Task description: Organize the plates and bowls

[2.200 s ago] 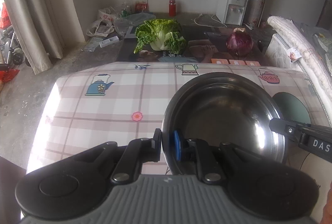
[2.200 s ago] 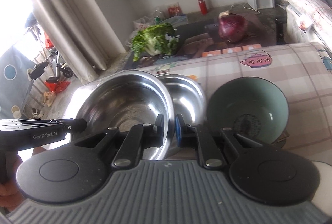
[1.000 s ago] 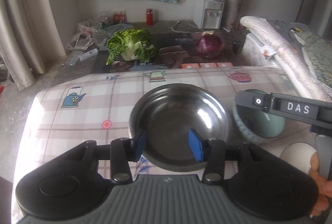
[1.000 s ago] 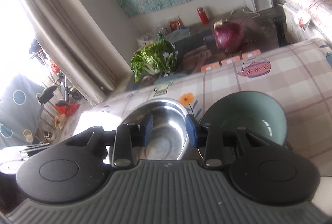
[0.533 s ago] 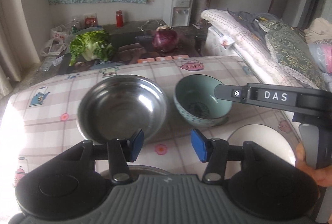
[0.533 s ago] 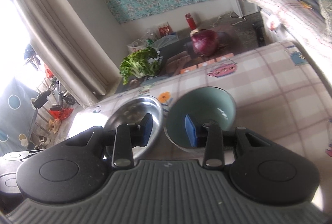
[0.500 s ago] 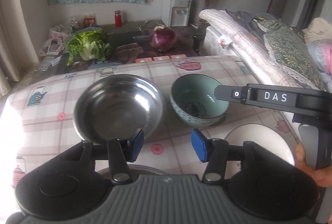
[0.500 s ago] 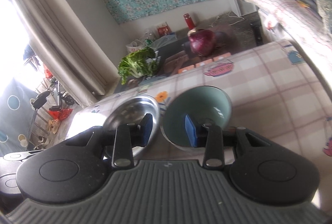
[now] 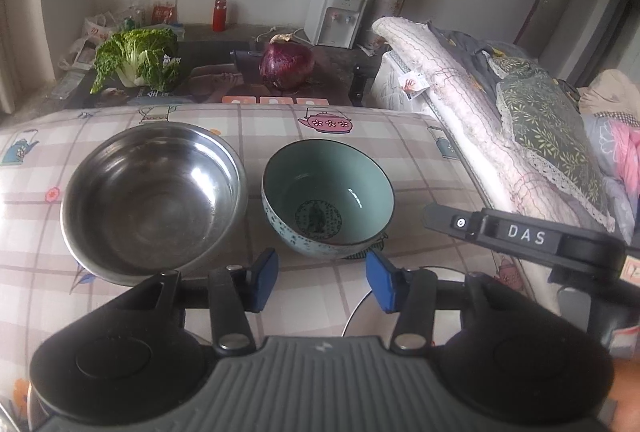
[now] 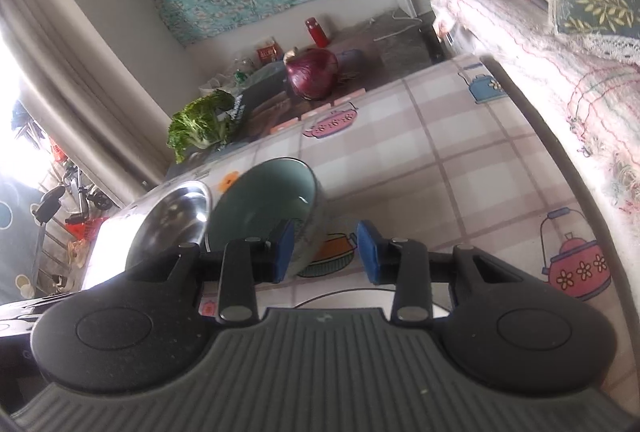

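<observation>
Green bowl (image 9: 328, 198) upright on the desk (image 9: 416, 152), just beside the steel bowl (image 9: 154, 198). Left gripper (image 9: 322, 278) and right gripper (image 10: 325, 250) both released, nothing grasped. Risk: clipping a rim, tipping a bowl off the edge

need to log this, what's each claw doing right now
left claw: closing, nothing between its pads, empty above the tablecloth.
right claw: open and empty, next to the green bowl without gripping it.
</observation>
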Demonstrator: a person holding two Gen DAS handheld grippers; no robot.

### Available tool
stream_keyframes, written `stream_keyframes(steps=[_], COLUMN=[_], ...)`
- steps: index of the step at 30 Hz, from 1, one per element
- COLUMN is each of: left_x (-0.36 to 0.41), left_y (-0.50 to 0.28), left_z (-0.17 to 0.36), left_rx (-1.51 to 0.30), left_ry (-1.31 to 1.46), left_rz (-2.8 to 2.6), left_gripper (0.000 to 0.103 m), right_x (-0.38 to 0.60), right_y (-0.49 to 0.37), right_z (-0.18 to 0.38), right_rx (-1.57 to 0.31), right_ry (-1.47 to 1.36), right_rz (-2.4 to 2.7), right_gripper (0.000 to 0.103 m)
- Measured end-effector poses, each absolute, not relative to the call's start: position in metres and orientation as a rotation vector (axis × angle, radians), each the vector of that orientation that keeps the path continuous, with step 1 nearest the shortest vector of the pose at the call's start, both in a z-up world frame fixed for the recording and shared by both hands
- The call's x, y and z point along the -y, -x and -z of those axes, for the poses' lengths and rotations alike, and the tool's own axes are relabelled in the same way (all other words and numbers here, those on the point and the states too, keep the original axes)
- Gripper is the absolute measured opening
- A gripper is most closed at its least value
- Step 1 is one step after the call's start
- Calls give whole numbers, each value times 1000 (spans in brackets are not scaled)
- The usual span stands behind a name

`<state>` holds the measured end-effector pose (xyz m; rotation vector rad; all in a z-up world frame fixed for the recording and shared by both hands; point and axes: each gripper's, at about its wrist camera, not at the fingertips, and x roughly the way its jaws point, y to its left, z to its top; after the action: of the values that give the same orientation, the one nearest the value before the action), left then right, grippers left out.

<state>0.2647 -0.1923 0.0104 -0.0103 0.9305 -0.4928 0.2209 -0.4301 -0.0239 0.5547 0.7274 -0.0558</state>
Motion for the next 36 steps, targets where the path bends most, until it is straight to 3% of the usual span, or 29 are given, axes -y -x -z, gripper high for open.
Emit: stream_keyframes(steps=[7,11,13,17,21,29,36], left_x=[195,201,204,209,212,217,215], left_y=[-285,-293,-295,-297,-292,-272,-278], left_z=[3,11,13,12,10,12,8], left_rx=[-958,-975,-976,-971,-978,-1009,-997], left_ry=[67,44,38,23,2,-50,-51], left_rz=[428,407,404,397,422,460,426], left_gripper=[41,31,31,21,13,14,28], right_x=[430,428,427,425,421,425,432], right_y=[-250,-269,-275,-283,-284,-265,-258], right_z=[41,49,52,56,53,48,48], right_rx=[-771,-788,-795,-800,-806,-827,-833], right_ry=[-565,-568,-570,-583,-548,-529,-550], right_rz=[35,34,30,-2,-5,-26,-30], right_gripper=[34,32,28,15,15,15,14])
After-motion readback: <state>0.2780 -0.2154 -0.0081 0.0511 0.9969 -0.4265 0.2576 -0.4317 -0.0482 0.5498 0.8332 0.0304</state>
